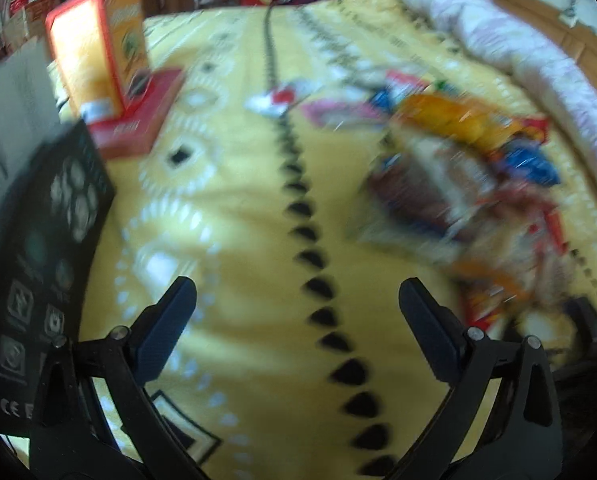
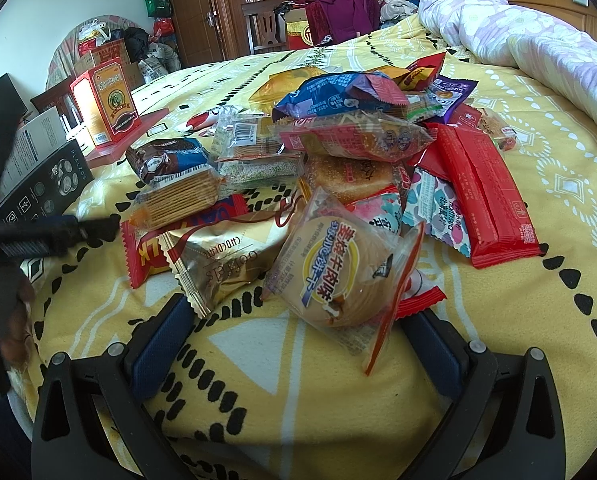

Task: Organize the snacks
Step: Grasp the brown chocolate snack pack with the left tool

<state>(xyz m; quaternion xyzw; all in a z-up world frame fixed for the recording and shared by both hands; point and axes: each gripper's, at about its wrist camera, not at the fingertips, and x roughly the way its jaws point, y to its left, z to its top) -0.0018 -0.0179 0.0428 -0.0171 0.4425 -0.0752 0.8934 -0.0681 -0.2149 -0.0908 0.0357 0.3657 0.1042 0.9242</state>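
A heap of wrapped snacks (image 2: pixel 338 152) lies on a yellow patterned bedspread (image 2: pixel 282 384). Nearest in the right wrist view is a clear packet of round biscuits (image 2: pixel 338 276), with a gold chocolate packet (image 2: pixel 226 252) and a long red packet (image 2: pixel 482 192) beside it. My right gripper (image 2: pixel 298 312) is open just in front of the biscuit packet, holding nothing. The left wrist view is blurred; the snack heap (image 1: pixel 466 184) sits to the right there. My left gripper (image 1: pixel 298 296) is open over bare bedspread (image 1: pixel 242 280), with nothing between its fingers. The left gripper (image 2: pixel 70 232) also shows at the left edge of the right wrist view.
An orange-and-red carton (image 1: pixel 98 48) stands on a flat red box (image 1: pixel 138 120) at the far left. A black box (image 1: pixel 46 264) stands at the left bed edge. A rolled lilac quilt (image 2: pixel 530 48) lies along the right. Wooden cupboards and piled clothes (image 2: pixel 346 0) are beyond the bed.
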